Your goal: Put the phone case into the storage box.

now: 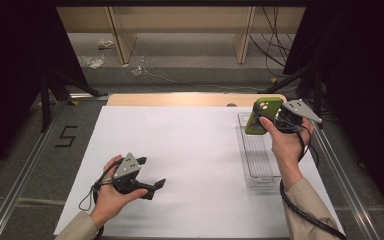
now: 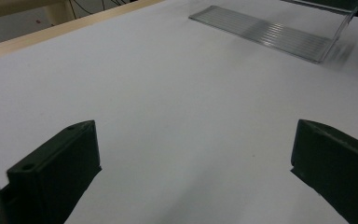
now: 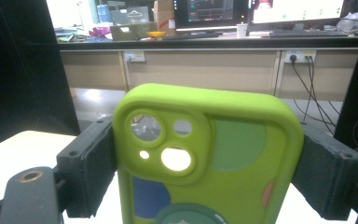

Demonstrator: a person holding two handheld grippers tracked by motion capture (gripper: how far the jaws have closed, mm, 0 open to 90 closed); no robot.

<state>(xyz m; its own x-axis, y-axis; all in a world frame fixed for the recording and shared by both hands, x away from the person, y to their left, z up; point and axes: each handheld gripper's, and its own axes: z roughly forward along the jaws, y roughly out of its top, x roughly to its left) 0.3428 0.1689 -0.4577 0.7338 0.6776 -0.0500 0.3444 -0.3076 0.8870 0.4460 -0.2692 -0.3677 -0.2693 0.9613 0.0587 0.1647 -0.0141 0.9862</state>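
The right tongs [image 1: 272, 116] are up over the far end of the clear plastic tray [image 1: 258, 160], and they are clamped on a green phone case [image 1: 261, 116] — you can see it plainly in the right gripper view, where the phone case [image 3: 209, 158] stands upright between the two black jaws, its camera cut-outs at the top and coloured patches on its back. The case hangs in the air above the tray; whether its lower edge touches the tray wall I cannot tell from the high view.

Over to the left of the tray, well apart from it, the left tongs [image 1: 156, 186] sit low over the white desk [image 1: 180, 145] — jaws spread wide with nothing between them. In the left gripper view the tray [image 2: 279, 35] lies ahead and to the right, ribbed floor showing.
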